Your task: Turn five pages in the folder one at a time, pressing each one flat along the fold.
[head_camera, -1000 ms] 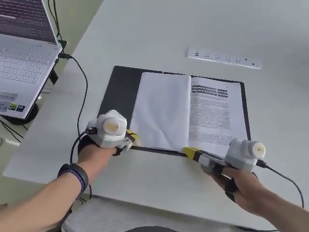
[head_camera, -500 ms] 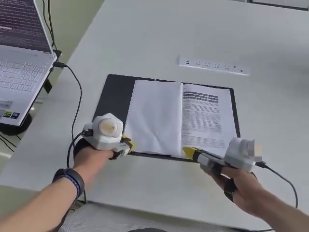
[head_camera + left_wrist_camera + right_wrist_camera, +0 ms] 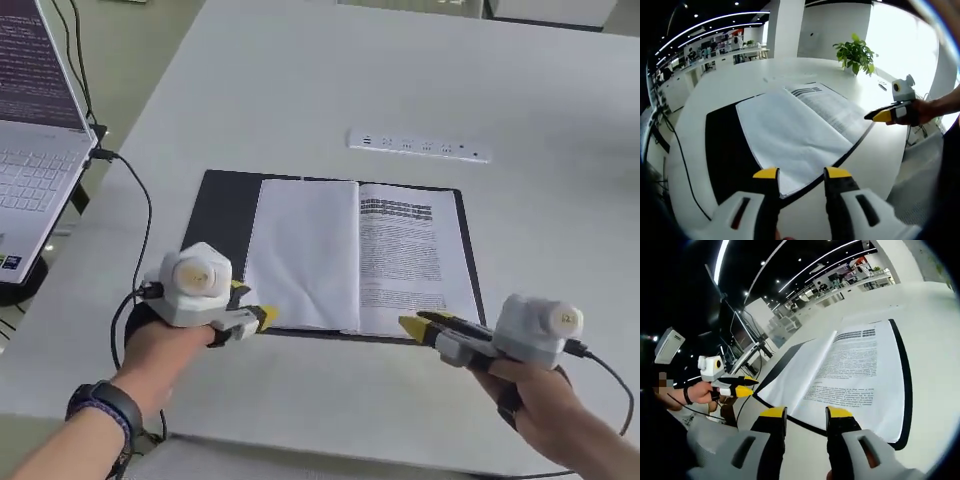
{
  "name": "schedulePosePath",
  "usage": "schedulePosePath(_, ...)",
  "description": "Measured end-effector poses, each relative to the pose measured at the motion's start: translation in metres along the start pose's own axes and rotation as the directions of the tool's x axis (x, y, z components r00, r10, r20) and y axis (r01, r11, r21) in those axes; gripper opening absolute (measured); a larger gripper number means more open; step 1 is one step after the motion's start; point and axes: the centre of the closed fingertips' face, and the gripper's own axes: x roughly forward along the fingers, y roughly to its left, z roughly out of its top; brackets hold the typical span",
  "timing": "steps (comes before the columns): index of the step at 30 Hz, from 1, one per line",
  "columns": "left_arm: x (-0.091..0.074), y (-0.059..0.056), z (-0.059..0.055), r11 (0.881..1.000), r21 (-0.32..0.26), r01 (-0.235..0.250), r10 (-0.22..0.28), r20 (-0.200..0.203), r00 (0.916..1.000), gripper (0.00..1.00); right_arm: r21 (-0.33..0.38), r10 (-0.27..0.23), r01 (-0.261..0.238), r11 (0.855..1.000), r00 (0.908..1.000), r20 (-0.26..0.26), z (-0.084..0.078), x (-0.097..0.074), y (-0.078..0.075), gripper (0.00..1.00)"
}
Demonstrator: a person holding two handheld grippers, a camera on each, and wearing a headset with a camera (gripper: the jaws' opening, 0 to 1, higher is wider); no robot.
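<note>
The black folder (image 3: 222, 215) lies open on the white table. Its left page (image 3: 305, 255) is blank and its right page (image 3: 410, 255) is printed, and both lie flat. My left gripper (image 3: 262, 317) hovers open at the folder's near left corner, with the blank page's corner (image 3: 790, 175) just beyond the tips of my left gripper (image 3: 801, 173). My right gripper (image 3: 412, 327) is open at the near edge below the printed page (image 3: 855, 370). Nothing sits between the tips of my right gripper (image 3: 806, 412). Each gripper view shows the other gripper (image 3: 885, 115) (image 3: 737, 388) across the folder.
A laptop (image 3: 30, 150) stands at the left with a black cable (image 3: 140, 220) running past the folder. A white power strip (image 3: 420, 145) lies beyond the folder. A potted plant (image 3: 856, 52) stands at the table's far end.
The head camera has shifted, so the folder sits lower and further left in view. My right gripper has drawn slightly right of the fold along the near edge. The pages have not moved.
</note>
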Motion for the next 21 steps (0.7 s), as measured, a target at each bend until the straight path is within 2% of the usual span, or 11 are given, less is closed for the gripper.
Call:
schedulePosePath(4,-0.016,-0.003,0.010,1.000,0.021,-0.008,0.008,0.025,0.9996,0.42,-0.023,-0.025,0.026,0.999,0.9995,0.017,0.007,-0.016,-0.003,0.36)
schedulePosePath(9,-0.039,-0.006,0.024,0.999,0.039,-0.024,0.022,0.067,0.9975,0.50,-0.085,-0.069,0.071,0.994,0.9972,0.028,0.015,-0.040,-0.008,0.45)
schedulePosePath(11,-0.041,-0.001,0.026,0.999,0.045,-0.030,0.026,0.083,0.9962,0.53,-0.097,-0.081,0.084,0.992,0.9961,0.036,0.017,-0.047,-0.008,0.48)
schedulePosePath(16,-0.065,-0.003,0.037,0.998,0.050,-0.043,0.036,0.120,0.9921,0.60,-0.117,-0.114,0.122,0.986,0.9907,0.076,0.026,-0.069,-0.005,0.54)
schedulePosePath(21,-0.085,-0.007,0.044,0.998,0.038,-0.050,0.044,0.154,0.9870,0.66,-0.143,-0.129,0.143,0.979,0.9864,0.102,0.032,-0.082,0.004,0.61)
